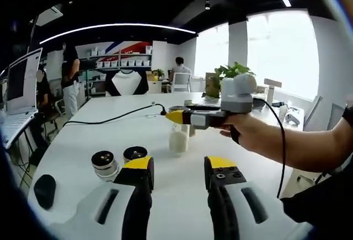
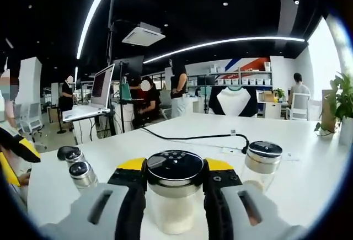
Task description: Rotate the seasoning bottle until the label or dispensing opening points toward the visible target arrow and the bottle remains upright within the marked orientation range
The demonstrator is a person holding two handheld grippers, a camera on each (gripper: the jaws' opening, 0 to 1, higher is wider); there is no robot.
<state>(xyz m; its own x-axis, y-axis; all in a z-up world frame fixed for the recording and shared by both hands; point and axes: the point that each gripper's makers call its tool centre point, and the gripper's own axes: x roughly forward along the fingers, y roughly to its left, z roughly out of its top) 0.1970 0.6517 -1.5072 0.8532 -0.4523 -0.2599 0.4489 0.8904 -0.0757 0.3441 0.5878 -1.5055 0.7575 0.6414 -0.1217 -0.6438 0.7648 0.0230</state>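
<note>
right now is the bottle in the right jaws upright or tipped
Upright: in the right gripper view the seasoning bottle stands cap-up between the right gripper jaws.

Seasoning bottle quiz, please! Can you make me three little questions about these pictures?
1. True or false: the right gripper has a jaw on each side of the seasoning bottle.
2. Pick one: the left gripper is A) holding a bottle, or B) open with nothing between its jaws.
3. Fill in: in the right gripper view, the held bottle's lid is ____ in colour.
Key: 1 true; 2 B; 3 black.
</note>
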